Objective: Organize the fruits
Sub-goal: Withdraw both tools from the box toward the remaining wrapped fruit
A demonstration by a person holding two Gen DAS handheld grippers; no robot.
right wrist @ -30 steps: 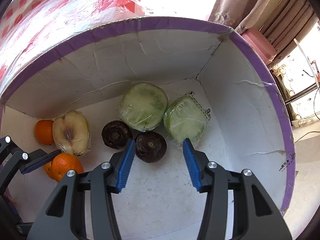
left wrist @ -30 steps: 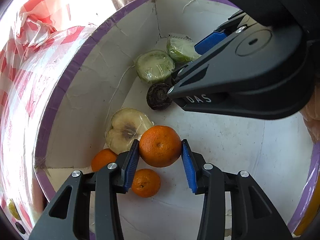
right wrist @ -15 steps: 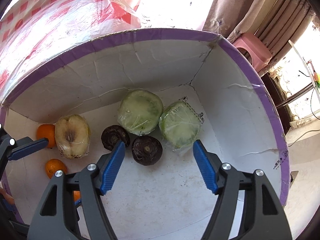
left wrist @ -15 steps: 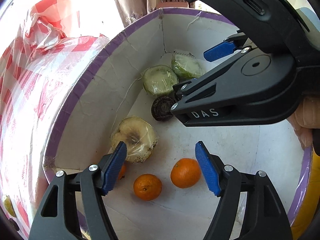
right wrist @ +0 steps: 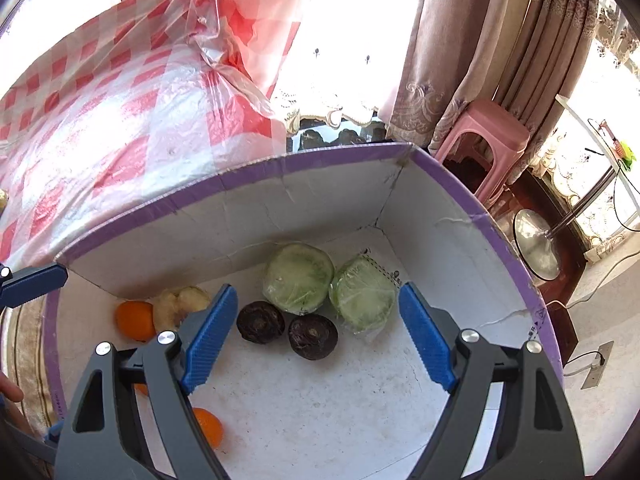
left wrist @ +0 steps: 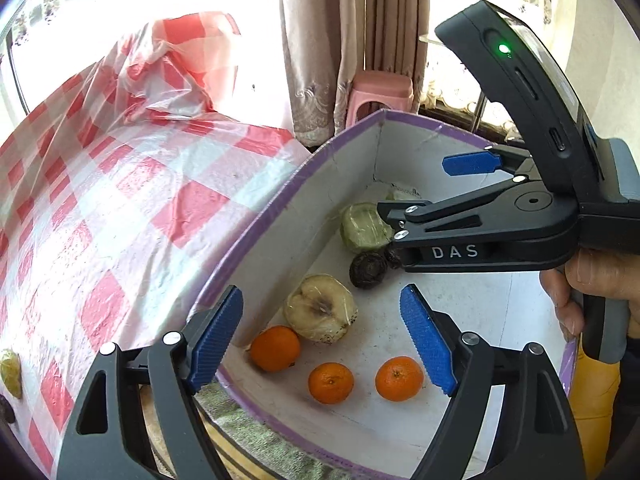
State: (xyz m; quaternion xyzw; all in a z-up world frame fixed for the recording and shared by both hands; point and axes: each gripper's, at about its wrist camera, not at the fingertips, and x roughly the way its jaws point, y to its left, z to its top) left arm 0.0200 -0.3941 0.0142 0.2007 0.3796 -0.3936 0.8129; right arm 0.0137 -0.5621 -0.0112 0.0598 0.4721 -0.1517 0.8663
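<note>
A white box with a purple rim [left wrist: 264, 216] [right wrist: 256, 168] holds the fruit. Three oranges lie at its near end [left wrist: 275, 349] [left wrist: 331, 383] [left wrist: 399, 378]. A wrapped cut apple half [left wrist: 320, 308] [right wrist: 180, 304] lies behind them. Two dark round fruits [right wrist: 260, 322] [right wrist: 313, 337] and two wrapped green halves [right wrist: 298, 278] [right wrist: 362, 300] lie further in. My left gripper [left wrist: 322, 338] is open and empty above the oranges. My right gripper [right wrist: 318, 338] is open and empty above the dark fruits, and it shows in the left wrist view [left wrist: 432, 188].
A table with a red-and-white checked plastic cloth [left wrist: 100, 200] [right wrist: 120, 100] stands beside the box. Small fruits [left wrist: 10, 368] lie at its left edge. A pink stool [right wrist: 484, 136], curtains [right wrist: 460, 60] and a metal stand base [right wrist: 536, 244] are behind the box.
My left gripper let go of an orange, which now lies in the box, then opened wide and rose. My right gripper opened wider and rose away from the dark fruit.
</note>
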